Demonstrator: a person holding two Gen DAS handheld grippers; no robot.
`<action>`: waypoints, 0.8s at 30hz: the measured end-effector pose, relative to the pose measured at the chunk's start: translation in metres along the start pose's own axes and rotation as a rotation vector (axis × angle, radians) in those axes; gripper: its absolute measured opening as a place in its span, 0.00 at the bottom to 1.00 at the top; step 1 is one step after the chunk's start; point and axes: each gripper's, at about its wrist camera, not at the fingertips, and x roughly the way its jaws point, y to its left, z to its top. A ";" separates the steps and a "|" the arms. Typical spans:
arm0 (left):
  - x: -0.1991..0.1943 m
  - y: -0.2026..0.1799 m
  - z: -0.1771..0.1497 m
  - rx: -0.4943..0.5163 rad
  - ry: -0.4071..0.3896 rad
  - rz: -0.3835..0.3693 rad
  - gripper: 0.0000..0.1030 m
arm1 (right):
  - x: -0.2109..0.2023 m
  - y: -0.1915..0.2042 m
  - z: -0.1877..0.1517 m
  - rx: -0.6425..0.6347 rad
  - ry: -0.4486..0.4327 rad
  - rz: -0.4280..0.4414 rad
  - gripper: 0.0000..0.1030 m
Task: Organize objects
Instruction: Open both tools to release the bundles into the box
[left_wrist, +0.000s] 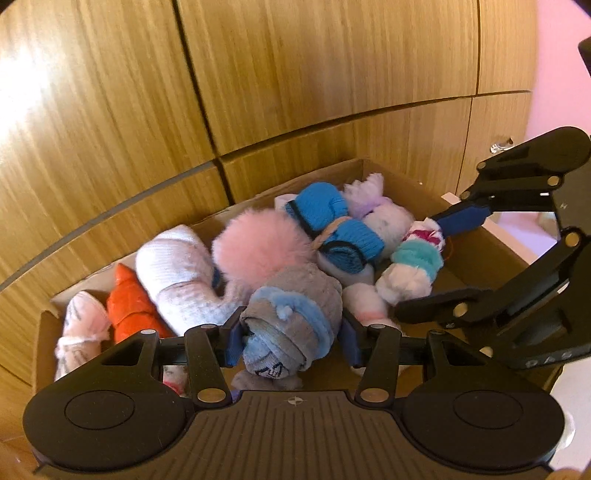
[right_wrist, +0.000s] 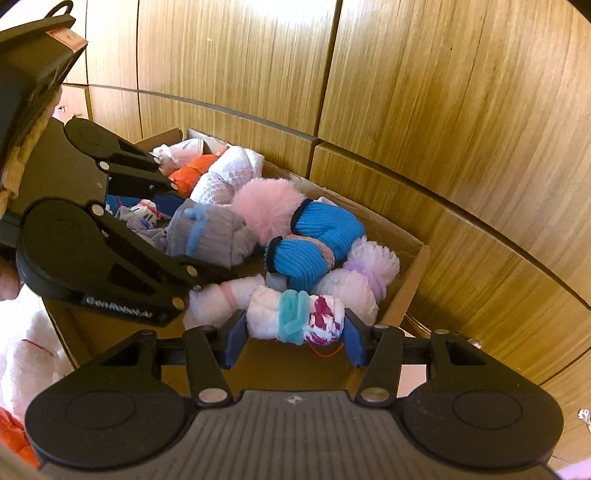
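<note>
Left gripper (left_wrist: 291, 341): I see it clamped on grey-blue sock roll (left_wrist: 295, 314), axis toward 12.
Right gripper (right_wrist: 293, 334): clamped on white-teal sock roll (right_wrist: 295, 317), axis 9–3, over cardboard box (right_wrist: 413, 280).

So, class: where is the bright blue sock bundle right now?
The bright blue sock bundle lies in the cardboard box, mid-pile in both views, between the fluffy pink bundle and the lilac bundle.

This was a home bedroom: wooden wardrobe doors (left_wrist: 295, 74), a pink wall (left_wrist: 557, 55) and a cardboard box (left_wrist: 476, 254) of rolled socks (left_wrist: 332, 229).
</note>
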 end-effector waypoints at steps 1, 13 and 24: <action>0.001 -0.002 0.001 0.010 0.000 0.005 0.56 | 0.000 0.000 0.000 -0.002 0.003 0.000 0.48; 0.009 0.000 0.006 -0.020 0.033 0.020 0.69 | 0.002 0.006 -0.001 -0.034 0.017 -0.029 0.52; 0.000 0.000 0.002 -0.020 0.031 0.041 0.78 | -0.009 0.010 -0.005 -0.029 -0.002 -0.032 0.62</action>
